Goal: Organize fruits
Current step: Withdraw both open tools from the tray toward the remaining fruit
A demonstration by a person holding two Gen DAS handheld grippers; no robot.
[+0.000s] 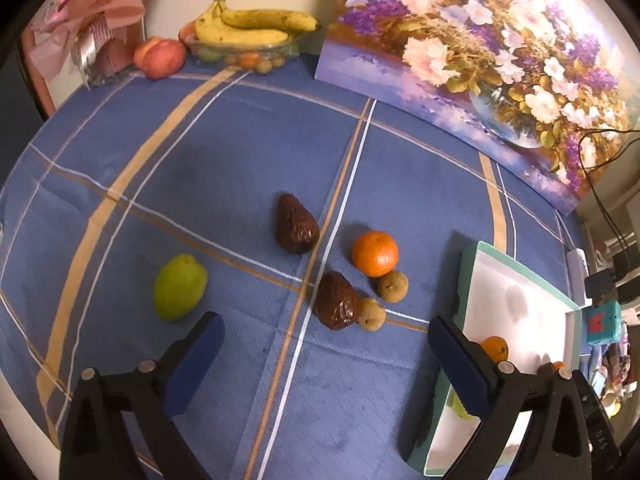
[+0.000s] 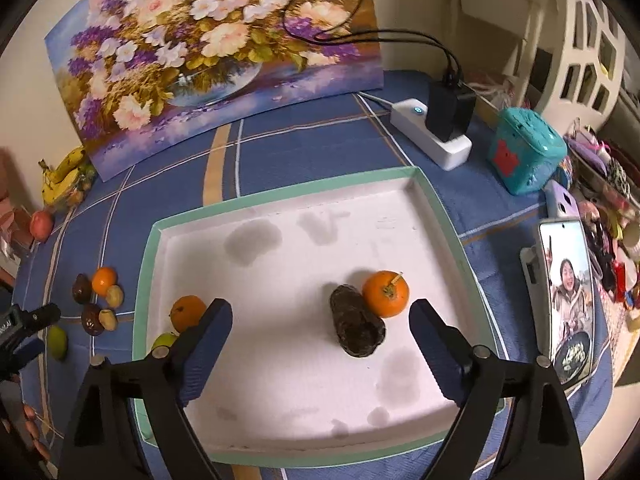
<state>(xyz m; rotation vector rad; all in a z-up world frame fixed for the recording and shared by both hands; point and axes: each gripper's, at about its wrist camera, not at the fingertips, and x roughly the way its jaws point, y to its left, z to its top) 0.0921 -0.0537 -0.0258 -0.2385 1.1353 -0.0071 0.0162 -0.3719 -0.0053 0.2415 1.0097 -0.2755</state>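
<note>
A table covered by a blue cloth with tan and white crossing stripes (image 1: 240, 140) carries everything. Loose on the cloth lie a green pear-shaped fruit (image 1: 180, 287), two dark brown wrinkled avocados (image 1: 297, 223) (image 1: 337, 301), a round orange (image 1: 375, 253) and two small tan-brown round fruits (image 1: 393, 287) (image 1: 371, 314). A shallow white tray with a mint-green rim (image 2: 452, 216) sits to their right. At the back stand a clear bowl topped with yellow bananas (image 1: 250, 26), a reddish apple (image 1: 159, 57), a flower painting (image 2: 216, 52), a white power strip (image 2: 430, 134) and a teal box (image 2: 526, 156).
</note>
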